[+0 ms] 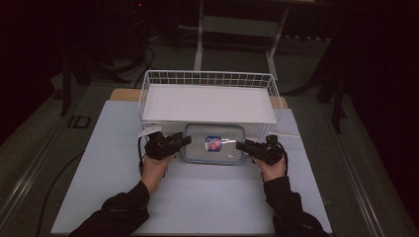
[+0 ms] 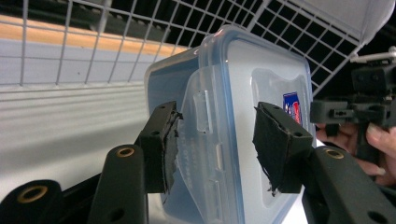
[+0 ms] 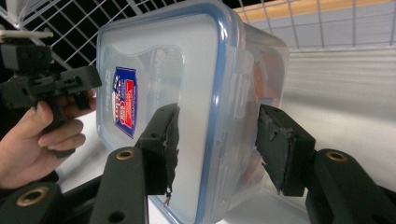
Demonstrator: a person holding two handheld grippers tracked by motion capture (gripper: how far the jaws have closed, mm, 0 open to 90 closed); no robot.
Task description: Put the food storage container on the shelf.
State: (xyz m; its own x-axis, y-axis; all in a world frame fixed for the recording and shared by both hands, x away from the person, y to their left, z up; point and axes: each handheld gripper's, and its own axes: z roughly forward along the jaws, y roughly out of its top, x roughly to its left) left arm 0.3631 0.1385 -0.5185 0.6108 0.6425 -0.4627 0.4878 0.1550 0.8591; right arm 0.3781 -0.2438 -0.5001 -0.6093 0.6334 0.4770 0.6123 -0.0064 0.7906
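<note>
1. I am bringing both forearms in over the near edge of the desk (image 1: 197, 202), dark sleeves on; the lower corners of the high view are cutting my elbows off.
2. My left gripper (image 1: 184, 140) is straddling the left end of the food container (image 1: 214, 143), jaws spread wide around its side latch; in the left gripper view (image 2: 217, 140) the pads (image 2: 275, 144) are standing just beside the plastic, and I cannot tell whether either is touching.
3. My right gripper (image 1: 241, 146) is doing the same at the right end, jaws wide across the lid's blue rim in the right gripper view (image 3: 215, 144).
4. The container (image 3: 187, 93) is lying flat near the middle of the desk, right against the near side of the wire basket (image 1: 210, 79). Its label (image 1: 213, 143) is too small to read, and the contents are showing as a blur of orange through the wall.
5. A white board (image 1: 207, 102) is lying in the basket, hiding its floor.
6. Beyond the far edge, the room is sinking into darkness; a pale metal frame (image 1: 237, 29) is standing there, and cables are trailing across the floor.
</note>
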